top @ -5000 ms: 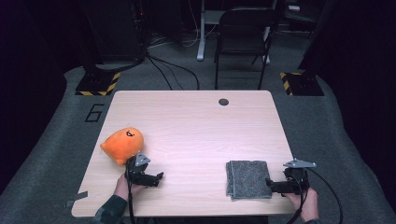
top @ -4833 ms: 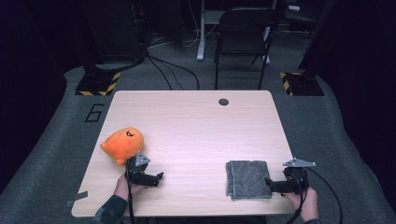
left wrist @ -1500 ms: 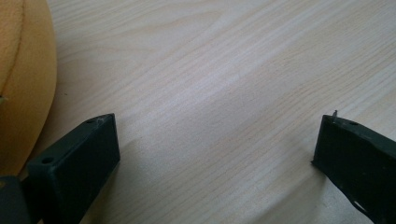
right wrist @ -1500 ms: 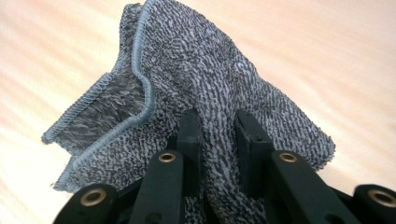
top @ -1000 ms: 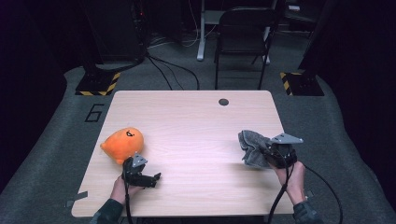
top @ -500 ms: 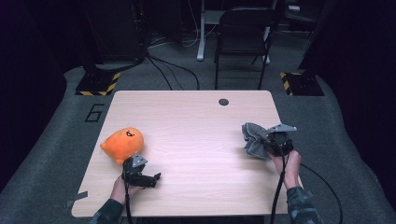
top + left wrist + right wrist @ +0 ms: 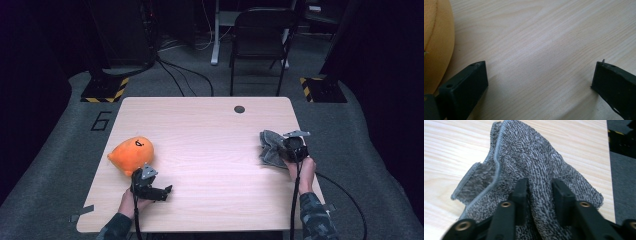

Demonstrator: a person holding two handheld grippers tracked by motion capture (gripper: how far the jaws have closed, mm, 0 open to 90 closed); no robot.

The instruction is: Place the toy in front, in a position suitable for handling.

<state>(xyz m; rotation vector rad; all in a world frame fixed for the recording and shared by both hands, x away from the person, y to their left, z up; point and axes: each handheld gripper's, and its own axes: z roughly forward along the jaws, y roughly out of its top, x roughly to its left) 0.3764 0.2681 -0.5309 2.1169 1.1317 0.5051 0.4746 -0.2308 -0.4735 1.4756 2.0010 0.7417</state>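
Starting at the left of the counter [image 7: 210,150], you have the orange plush toy [image 7: 131,152] lying near the left edge, its small dark face markings turned up toward the high camera. Just in front of the toy, toward your side of the counter, your left hand [image 7: 131,200] rests on the wood with the left gripper [image 7: 159,190] lying low and pointing to the right of the toy. In the left gripper view its fingers [image 7: 464,87] stand wide apart over bare woodgrain with nothing between them, and the orange flank of the toy sits right beside the left-hand finger; whether it touches is hard to tell.

Well to the right of the toy, past a broad bare stretch of wood and a small dark round grommet [image 7: 239,109] near the far edge, you find the grey cloth [image 7: 270,147]. It lies bunched and crumpled near the counter's right edge, far across from the toy. Your right hand [image 7: 301,172] reaches in from the near side and the right gripper [image 7: 285,150] sits right against the cloth's right side. In the right gripper view a raised fold of the cloth [image 7: 536,170] stands between its fingers [image 7: 521,192]. Those fingers have just been opening: they stand slightly apart with the fold loose between them, a hemmed edge curling off to one side.
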